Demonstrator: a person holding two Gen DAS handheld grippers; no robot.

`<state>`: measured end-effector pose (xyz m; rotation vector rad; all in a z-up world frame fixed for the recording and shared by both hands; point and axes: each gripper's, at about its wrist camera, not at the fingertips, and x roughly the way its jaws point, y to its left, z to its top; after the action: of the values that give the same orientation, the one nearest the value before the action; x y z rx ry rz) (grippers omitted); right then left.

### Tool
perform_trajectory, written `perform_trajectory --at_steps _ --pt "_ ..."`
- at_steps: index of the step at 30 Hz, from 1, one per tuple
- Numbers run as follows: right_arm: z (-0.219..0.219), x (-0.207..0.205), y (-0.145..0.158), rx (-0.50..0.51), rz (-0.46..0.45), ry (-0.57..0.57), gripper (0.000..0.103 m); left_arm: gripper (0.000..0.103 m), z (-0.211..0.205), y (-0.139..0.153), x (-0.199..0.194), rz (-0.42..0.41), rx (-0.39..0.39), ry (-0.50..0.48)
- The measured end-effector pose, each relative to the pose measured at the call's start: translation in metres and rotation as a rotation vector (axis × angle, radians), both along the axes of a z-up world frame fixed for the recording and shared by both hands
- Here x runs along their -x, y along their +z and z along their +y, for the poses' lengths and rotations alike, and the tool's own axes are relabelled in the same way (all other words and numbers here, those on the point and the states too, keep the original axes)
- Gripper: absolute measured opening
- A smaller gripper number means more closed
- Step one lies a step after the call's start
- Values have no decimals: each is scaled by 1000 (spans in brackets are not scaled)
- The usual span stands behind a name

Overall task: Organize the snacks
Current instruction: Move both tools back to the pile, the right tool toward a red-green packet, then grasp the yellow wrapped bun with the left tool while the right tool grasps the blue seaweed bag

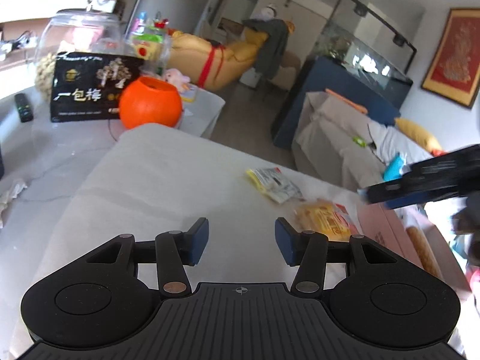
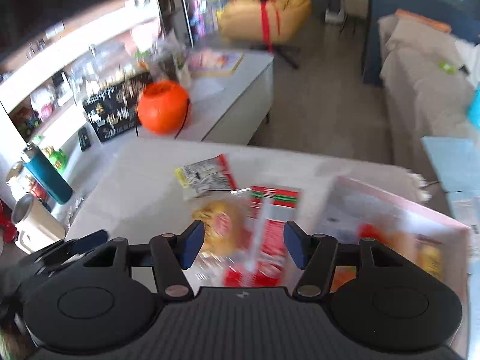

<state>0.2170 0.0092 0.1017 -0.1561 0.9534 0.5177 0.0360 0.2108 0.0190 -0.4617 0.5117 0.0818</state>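
Snack packets lie on a grey-clothed table (image 1: 156, 180). A yellow and white packet (image 1: 274, 184) lies flat; it also shows in the right wrist view (image 2: 207, 177). A clear packet with a yellow pastry (image 1: 322, 219) lies beside it, near the pink box (image 1: 387, 234). In the right wrist view the pastry packet (image 2: 222, 228) and a red packet (image 2: 270, 234) lie just under my right gripper (image 2: 243, 246), which is open and empty. The pink box (image 2: 390, 219) holds blurred snacks. My left gripper (image 1: 241, 241) is open and empty above bare cloth. The right gripper (image 1: 420, 183) enters the left wrist view.
An orange pumpkin-shaped bucket (image 1: 150, 103), a black printed box (image 1: 90, 87) and a glass jar (image 1: 81, 39) stand on the far side table. A remote (image 1: 23, 107) lies left. A teal bottle (image 2: 46, 175) stands at left. A covered sofa (image 1: 360, 138) lies beyond the table.
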Motion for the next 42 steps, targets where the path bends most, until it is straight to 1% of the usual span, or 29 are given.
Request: perform_trajectory --at_steps 3,5,6,7,8,9,10,12,13,14,16,18,19,21,22,23,24,25,27,28,34,36,37,39,40,42 --pt "30 -31 -25 89 33 -58 57 54 8 1 3 -6 11 2" --pt "41 -47 -42 139 48 -79 50 54 7 1 3 4 10 0" --pt "44 -53 -48 149 44 -103 50 54 6 0 2 12 11 -7" --pt "46 -57 -53 146 54 -126 50 54 3 -1 2 18 11 -14" --pt "46 -60 -56 135 87 -131 45 54 0 -2 1 26 9 -25" --pt "47 -60 -61 105 140 -129 41 54 -2 -2 1 34 8 -35" --pt "49 -56 -62 75 163 -110 41 54 -4 -2 0 41 7 -46" --pt "59 -47 -60 43 213 -9 40 54 -7 -3 0 45 4 -60" --pt "60 -43 -56 33 215 21 40 54 -9 -2 0 45 0 -63" --pt "62 -40 -50 45 186 32 40 54 -9 -3 1 46 -3 -64" --pt "63 -37 -40 126 91 13 40 54 -9 -5 0 52 -4 -60" --pt "59 -44 -42 226 30 -38 43 54 -8 -8 -2 62 -6 -53" --pt "57 -48 -45 262 24 -56 46 54 -8 -9 -3 68 -8 -50" --pt "48 -57 -57 294 52 -100 46 54 -9 -11 -4 78 -15 -47" --pt "46 -58 -60 290 52 -105 45 54 -10 -12 -5 81 -25 -45" --pt "47 -55 -61 286 36 -96 46 54 -10 -12 -5 84 -34 -44" --pt "47 -56 -61 275 49 -92 46 54 -11 -12 -5 84 -41 -44" --pt "49 -54 -62 264 65 -77 46 54 -12 -12 -5 83 -43 -46" --pt "58 -40 -64 297 28 -22 42 54 -11 -12 -4 81 -38 -47" --pt "62 -32 -63 295 28 1 40 54 -10 -12 -4 80 -35 -46" --pt "61 16 -53 123 174 126 40 54 -5 -10 -1 65 -14 -36" --pt "56 33 -52 70 222 155 40 54 -4 -10 0 64 -10 -32" --pt "53 40 -51 52 231 163 40 54 -4 -10 0 64 -8 -29" --pt "48 55 -49 44 211 178 40 54 -2 -10 0 62 -7 -24" --pt "44 63 -46 51 177 184 40 54 -2 -10 1 59 -7 -19" --pt "32 85 -44 76 97 194 47 54 -1 -9 3 49 -5 -7"
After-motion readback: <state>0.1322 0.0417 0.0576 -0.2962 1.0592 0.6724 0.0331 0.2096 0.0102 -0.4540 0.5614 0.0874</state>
